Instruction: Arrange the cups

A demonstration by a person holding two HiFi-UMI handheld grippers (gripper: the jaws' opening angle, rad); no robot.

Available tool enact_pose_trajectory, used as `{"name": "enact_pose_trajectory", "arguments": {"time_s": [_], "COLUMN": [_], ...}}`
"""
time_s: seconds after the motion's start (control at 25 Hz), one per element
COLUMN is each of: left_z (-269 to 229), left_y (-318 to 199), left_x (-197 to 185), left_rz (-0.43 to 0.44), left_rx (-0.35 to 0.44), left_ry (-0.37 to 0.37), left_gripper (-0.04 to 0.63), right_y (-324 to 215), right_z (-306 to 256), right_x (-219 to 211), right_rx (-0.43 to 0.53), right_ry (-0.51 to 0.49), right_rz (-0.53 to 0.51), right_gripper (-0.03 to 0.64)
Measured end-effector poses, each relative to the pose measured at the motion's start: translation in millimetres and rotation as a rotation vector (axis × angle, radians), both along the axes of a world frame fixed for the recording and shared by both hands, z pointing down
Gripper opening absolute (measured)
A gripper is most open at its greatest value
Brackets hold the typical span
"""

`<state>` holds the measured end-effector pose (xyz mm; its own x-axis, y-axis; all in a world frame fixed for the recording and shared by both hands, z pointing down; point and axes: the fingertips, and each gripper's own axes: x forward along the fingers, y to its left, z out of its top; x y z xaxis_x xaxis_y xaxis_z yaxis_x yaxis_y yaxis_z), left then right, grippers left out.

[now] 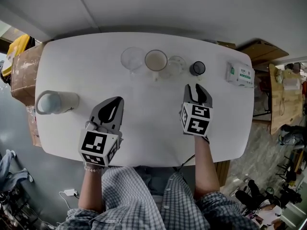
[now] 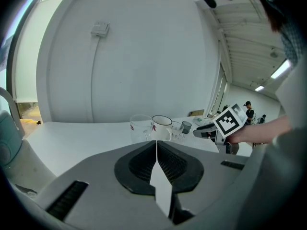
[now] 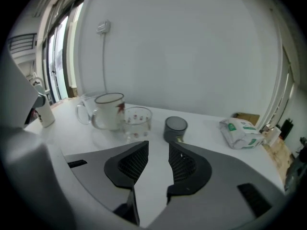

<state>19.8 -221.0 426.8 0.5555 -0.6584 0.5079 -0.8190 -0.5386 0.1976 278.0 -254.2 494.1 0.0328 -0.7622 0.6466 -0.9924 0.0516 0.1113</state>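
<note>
Four cups stand in a row at the far side of the white table (image 1: pixel 72 56): a clear glass cup (image 1: pixel 133 59), a white mug (image 1: pixel 156 60), a small patterned glass (image 1: pixel 176 64) and a small dark cup (image 1: pixel 197 68). My left gripper (image 1: pixel 113 103) hovers over the near left of the table, jaws shut with nothing between them (image 2: pixel 156 143). My right gripper (image 1: pixel 196 90) stands open and empty just short of the dark cup (image 3: pixel 175 127), which lies past its fingertips (image 3: pixel 158 150). The mug (image 3: pixel 108 110) and patterned glass (image 3: pixel 136 121) are to its left.
A pale blue-and-white bottle (image 1: pixel 55 102) lies at the table's left edge. At the far right of the table lies a tissue pack (image 1: pixel 240 74). A cardboard box (image 1: pixel 26 71) stands off the left side, and a wooden bench (image 1: pixel 283 99) off the right.
</note>
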Motion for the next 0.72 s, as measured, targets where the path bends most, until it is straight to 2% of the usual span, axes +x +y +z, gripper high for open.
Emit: {"name": "enact_pose_trajectory", "arguments": {"time_s": [0.16, 0.48, 0.56, 0.72], "left_z": [0.9, 2.6, 3.1, 3.3], "left_y": [2.1, 6.1, 5.5, 4.7], "left_x": [3.9, 9.7, 10.2, 11.0], "left_rz": [0.009, 0.019, 0.018, 0.014], "left_rx": [-0.003, -0.006, -0.006, -0.004], "left_ry": [-0.005, -0.017, -0.018, -0.016], "left_gripper": [0.015, 0.015, 0.015, 0.015], "right_y": [-7.6, -27.8, -28.4, -27.9], "right_z": [11.0, 30.1, 28.7, 26.1], "right_x": [41.8, 51.4, 49.3, 39.6], "right_rx": [-0.040, -0.089, -0.083, -0.073], "right_ry": [0.080, 0.153, 0.139, 0.079], "right_rz": [0.001, -0.055, -0.052, -0.032], "right_gripper": [0.114, 0.106, 0.061, 0.054]}}
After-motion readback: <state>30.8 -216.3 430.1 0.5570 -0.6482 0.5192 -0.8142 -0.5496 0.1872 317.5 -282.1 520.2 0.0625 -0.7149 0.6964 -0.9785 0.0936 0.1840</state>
